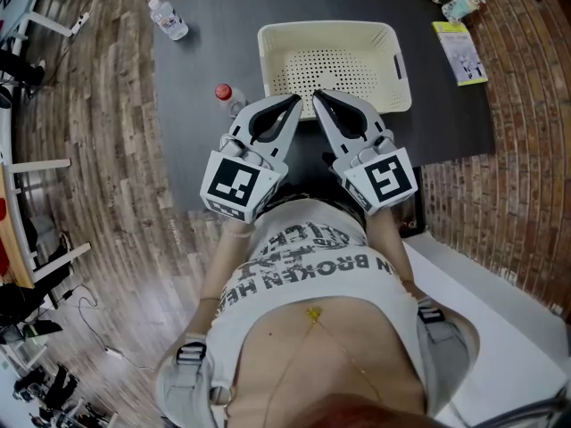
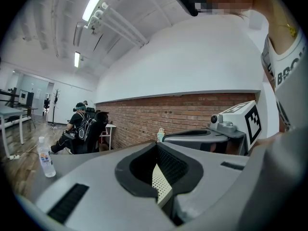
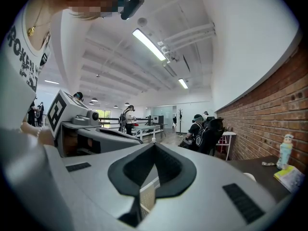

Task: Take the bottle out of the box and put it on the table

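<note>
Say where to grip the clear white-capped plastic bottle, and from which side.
The clear white-capped plastic bottle is probably best taken round its cylindrical body, below the cap, with the left gripper coming level from the near side: it stands upright on the dark table, well apart from the cream perforated basket.

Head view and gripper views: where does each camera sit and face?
Head view: on the person's head, facing steeply down at the table and basket; shirt, left gripper and right gripper show.
Left gripper view: on the left gripper, along its shut jaws toward a brick wall; right gripper shows.
Right gripper view: on the right gripper, along its shut jaws; left gripper shows.
Shared: both gripper views glimpse the basket.
</note>
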